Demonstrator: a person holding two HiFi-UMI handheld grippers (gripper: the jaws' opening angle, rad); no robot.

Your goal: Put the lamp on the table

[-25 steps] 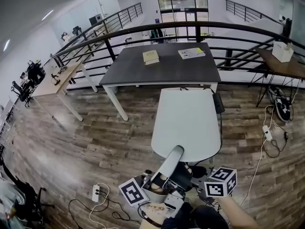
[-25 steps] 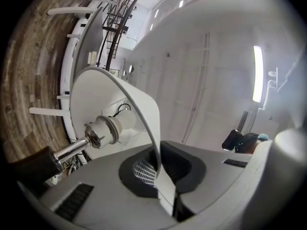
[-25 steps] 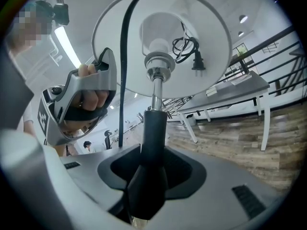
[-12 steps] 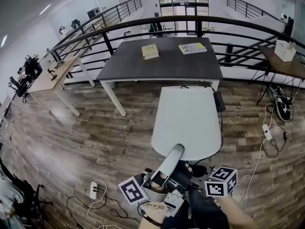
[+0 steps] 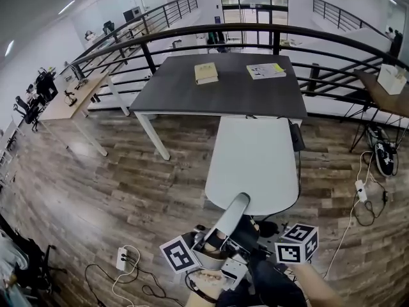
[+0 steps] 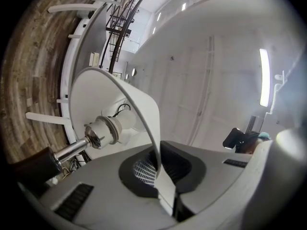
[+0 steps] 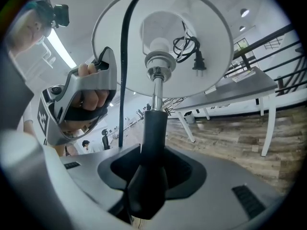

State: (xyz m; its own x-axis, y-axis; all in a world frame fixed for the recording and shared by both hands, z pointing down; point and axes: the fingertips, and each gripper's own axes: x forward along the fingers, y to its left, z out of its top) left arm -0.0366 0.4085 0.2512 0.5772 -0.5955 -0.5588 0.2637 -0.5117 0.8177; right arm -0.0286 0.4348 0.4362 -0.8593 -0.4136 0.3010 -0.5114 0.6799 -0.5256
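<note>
Progress: the lamp (image 5: 252,162) is not yet on the desk (image 5: 217,88). It is carried in the air over the wooden floor (image 5: 96,184), white shade leading, with the desk well ahead. The desk top carries a book (image 5: 205,73) at left and papers (image 5: 266,71) at right, with bare dark surface around both. Judged: the pickup is done; the approach, the set-down upright and the release are left.

Left gripper (image 6: 160,171): jaws clenched on the thin rim of the shade (image 6: 96,95), angled upward. The bulb socket (image 6: 103,131) shows inside the shade, just beyond the grip.

Between the two grippers the lamp lies tilted, nowhere near upright, shade end away from the person. The base is not in view.

Right gripper (image 7: 148,176): jaws grasping the black stem (image 7: 154,128) below the socket, tipped slightly downward. The cord (image 7: 122,71) runs across the shade's mouth, and the plug (image 7: 196,61) hangs loose inside it. Judged: the loose cord could snag at set-down.
</note>
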